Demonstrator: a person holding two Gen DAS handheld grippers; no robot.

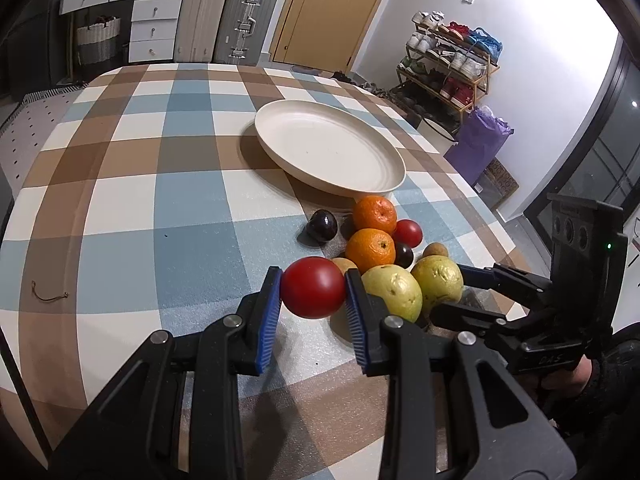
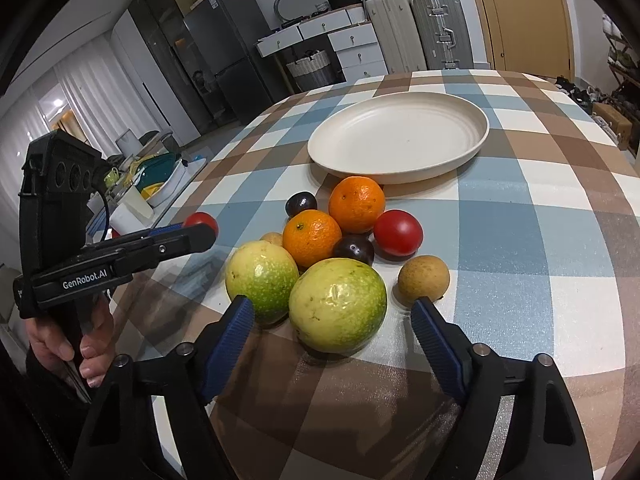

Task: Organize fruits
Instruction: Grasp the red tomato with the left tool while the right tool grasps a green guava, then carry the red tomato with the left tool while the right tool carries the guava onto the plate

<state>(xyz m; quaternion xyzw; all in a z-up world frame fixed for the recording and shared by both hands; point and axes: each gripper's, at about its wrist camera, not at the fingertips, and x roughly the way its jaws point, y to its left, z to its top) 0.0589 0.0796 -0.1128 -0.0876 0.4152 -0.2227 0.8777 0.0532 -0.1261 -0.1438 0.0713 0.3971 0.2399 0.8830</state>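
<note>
Meanwhile left gripper (image 1: 313, 289) clamps a red tomato (image 1: 313, 287) (seemingly lifted); right gripper (image 2: 334, 322) gapes around a guava (image 2: 338, 305).

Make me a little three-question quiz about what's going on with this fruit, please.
1. True or false: the plate already holds fruit.
2. What do the fingers of the left gripper hold? A) an orange B) a red tomato C) a dark plum
3. How many oranges lie in the pile?

Key:
1. False; it is bare.
2. B; the red tomato is pinched between them, while the right gripper stands open around a green guava.
3. Two.
</note>
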